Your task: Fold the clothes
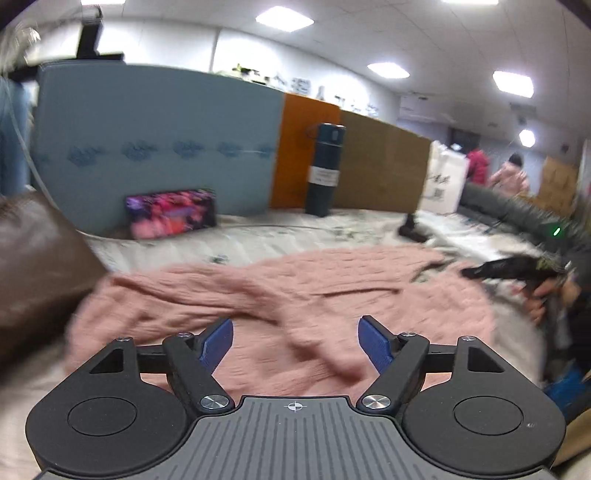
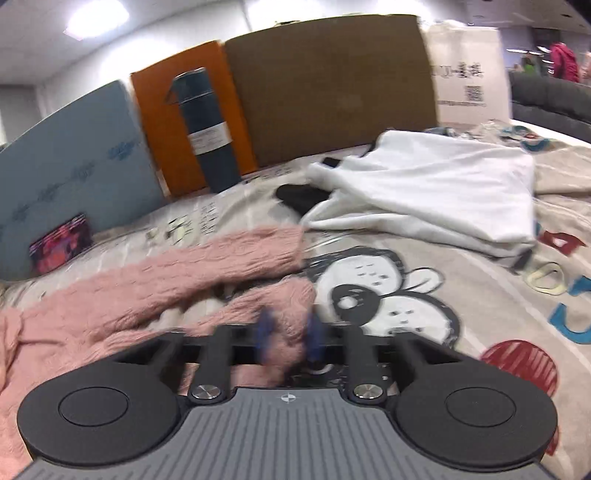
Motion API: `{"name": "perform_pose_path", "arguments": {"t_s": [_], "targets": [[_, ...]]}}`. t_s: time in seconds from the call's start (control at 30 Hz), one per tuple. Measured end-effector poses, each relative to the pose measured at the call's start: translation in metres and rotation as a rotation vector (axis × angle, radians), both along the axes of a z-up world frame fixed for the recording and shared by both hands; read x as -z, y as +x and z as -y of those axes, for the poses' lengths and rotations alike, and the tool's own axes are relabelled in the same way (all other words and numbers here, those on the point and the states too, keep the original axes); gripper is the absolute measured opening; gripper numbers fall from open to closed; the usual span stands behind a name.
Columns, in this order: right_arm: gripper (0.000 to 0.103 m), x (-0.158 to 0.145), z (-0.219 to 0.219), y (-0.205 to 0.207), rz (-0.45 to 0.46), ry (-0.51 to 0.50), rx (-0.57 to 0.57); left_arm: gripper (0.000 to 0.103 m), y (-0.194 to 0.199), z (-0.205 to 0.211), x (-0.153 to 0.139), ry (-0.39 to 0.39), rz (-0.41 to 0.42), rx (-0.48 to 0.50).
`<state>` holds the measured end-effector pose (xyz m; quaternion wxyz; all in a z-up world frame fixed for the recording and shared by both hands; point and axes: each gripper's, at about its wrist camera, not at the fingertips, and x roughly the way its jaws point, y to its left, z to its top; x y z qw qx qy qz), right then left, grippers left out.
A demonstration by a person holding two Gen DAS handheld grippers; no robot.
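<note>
Pink sweater [image 2: 122, 291] between right tongs [image 2: 290, 338]

L tool [image 1: 295, 341] fingers wide apart; R tool [image 2: 290, 338] fingers pinched near-closed.

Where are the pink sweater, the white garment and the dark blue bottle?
pink sweater [image 1: 314, 284]: left wrist view, knit body.
white garment [image 2: 436, 184]: right wrist view, its middle.
dark blue bottle [image 2: 210, 136]: right wrist view, label band.

White ceiling light panels [image 1: 284, 21] glow at twelve o'clock. Blue [image 1: 155, 122], orange [image 1: 295, 147] and brown [image 1: 384, 162] boards stand along a cartoon-printed sheet [image 2: 461, 280], grey sofa [image 2: 550, 98] at two o'clock.
</note>
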<state>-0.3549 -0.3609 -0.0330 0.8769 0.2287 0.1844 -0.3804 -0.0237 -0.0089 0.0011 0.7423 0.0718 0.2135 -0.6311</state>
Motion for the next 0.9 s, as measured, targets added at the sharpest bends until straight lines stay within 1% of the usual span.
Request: {"name": "perform_pose_path", "arguments": {"t_s": [0.03,0.13,0.2,0.27,0.3,0.33,0.37,0.4,0.43,0.47,0.5,0.53,0.57,0.67,0.77,0.87,0.9], "targets": [[0.01,-0.002,-0.005,-0.004,0.007,-0.015,0.015,0.077,-0.002,0.002,0.001,0.0,-0.014,0.026],[0.01,-0.014,-0.021,-0.024,-0.002,-0.088,0.097,0.077,-0.011,0.008,0.007,0.032,-0.009,0.092],[0.008,-0.014,-0.015,-0.028,-0.046,-0.085,0.131,0.077,-0.015,0.011,0.012,0.048,-0.007,0.118],[0.008,-0.006,-0.014,-0.03,-0.073,-0.055,0.122,0.077,-0.016,0.011,0.016,0.06,-0.008,0.129],[0.009,-0.002,-0.014,-0.029,-0.082,-0.048,0.117,0.077,-0.015,0.011,0.017,0.061,-0.017,0.118],[0.013,0.001,-0.015,-0.029,-0.092,-0.041,0.113,0.077,-0.014,0.011,0.017,0.062,-0.027,0.107],[0.025,-0.003,-0.018,-0.028,-0.091,-0.058,0.128,0.077,-0.013,0.012,0.017,0.067,-0.039,0.1],[0.035,-0.009,-0.022,-0.027,-0.075,-0.083,0.146,0.077,-0.012,0.014,0.017,0.071,-0.05,0.098],[0.048,-0.015,-0.025,-0.026,-0.057,-0.109,0.164,0.077,-0.014,0.015,0.016,0.072,-0.053,0.115],[0.048,-0.022,-0.029,-0.024,-0.039,-0.135,0.182,0.077,-0.016,0.016,0.016,0.072,-0.056,0.133],[0.048,-0.029,-0.035,-0.021,-0.02,-0.159,0.173,0.077,-0.018,0.018,0.016,0.071,-0.057,0.153],[0.048,-0.035,-0.041,-0.017,0.007,-0.173,0.136,0.077,-0.023,0.019,0.015,0.066,-0.046,0.184],[0.05,-0.04,-0.045,-0.013,0.056,-0.16,0.066,0.077,-0.028,0.021,0.014,0.061,-0.036,0.213],[0.055,-0.04,-0.049,0.004,0.233,0.024,-0.215,0.077,-0.041,0.024,0.013,0.047,-0.015,0.285],[0.057,-0.028,-0.052,0.033,0.339,0.236,-0.454,0.078,-0.054,0.025,0.013,0.049,0.013,0.339],[0.058,-0.017,-0.061,0.063,0.345,0.371,-0.588,0.078,-0.064,0.022,0.013,0.055,0.06,0.362],[0.058,-0.015,-0.064,0.072,0.324,0.382,-0.61,0.078,-0.062,0.017,0.011,0.045,0.073,0.346]]}}
